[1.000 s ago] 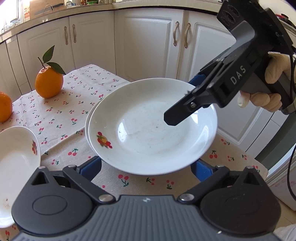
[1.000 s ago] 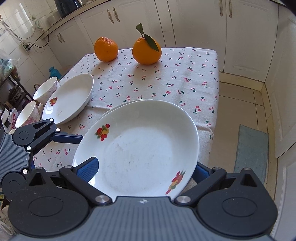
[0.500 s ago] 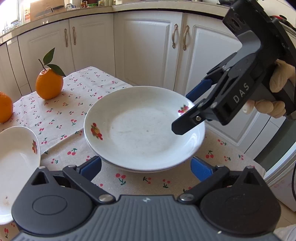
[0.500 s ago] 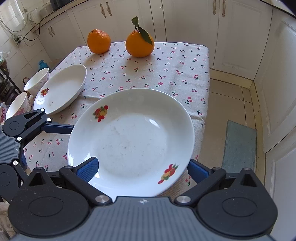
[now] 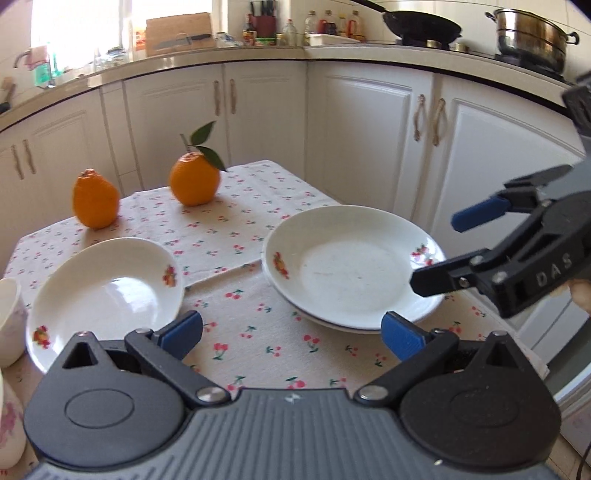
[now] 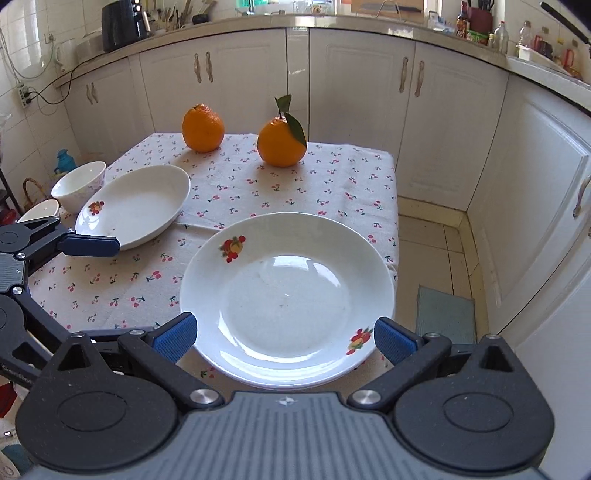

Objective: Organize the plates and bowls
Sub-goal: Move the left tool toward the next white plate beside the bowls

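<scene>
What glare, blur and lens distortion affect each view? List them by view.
Left wrist view: blown-out window at top left, cabinet lines bowed by the fisheye, slight blur on the black right gripper. Right wrist view: sharper, with soft glare patches inside the white stacked top plate, and a curved countertop edge.

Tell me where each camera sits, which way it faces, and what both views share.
Left wrist: on the left tongs, open, facing across the table to the cabinets; right tongs, open, at right.
Right wrist: on the right tongs, facing over the stacked plates to the oranges; left tongs at left.
Shared: stacked plates, single plate, leafy orange, plain orange.
</scene>
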`<move>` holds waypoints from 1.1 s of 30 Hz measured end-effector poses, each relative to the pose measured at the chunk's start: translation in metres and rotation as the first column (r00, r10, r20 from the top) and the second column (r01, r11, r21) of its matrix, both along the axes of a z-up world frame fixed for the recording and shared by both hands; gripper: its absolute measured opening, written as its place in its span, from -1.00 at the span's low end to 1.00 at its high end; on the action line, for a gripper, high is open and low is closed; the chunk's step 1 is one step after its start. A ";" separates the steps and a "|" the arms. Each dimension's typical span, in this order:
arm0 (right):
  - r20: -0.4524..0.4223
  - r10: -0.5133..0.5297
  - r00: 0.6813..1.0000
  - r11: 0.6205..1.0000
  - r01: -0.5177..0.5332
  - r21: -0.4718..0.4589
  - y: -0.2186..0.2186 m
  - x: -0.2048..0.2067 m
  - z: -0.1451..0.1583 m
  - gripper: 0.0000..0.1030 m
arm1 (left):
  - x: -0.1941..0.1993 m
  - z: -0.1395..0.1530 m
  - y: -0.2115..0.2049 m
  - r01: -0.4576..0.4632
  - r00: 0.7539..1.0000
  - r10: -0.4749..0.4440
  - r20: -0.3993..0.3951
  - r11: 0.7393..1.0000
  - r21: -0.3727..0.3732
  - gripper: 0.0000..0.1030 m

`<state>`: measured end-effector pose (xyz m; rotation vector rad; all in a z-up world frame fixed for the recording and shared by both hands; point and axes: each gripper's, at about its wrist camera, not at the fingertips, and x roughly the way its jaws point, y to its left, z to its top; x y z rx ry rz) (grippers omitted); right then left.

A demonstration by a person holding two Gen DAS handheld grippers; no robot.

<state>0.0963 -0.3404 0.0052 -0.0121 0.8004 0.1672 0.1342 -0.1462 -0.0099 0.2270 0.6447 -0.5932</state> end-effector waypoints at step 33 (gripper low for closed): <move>0.033 0.314 0.949 0.948 -0.311 -0.072 0.075 0.042 0.016 1.00 | 0.057 -0.061 0.068 -0.462 0.884 0.463 -0.058 0.886 0.038 1.00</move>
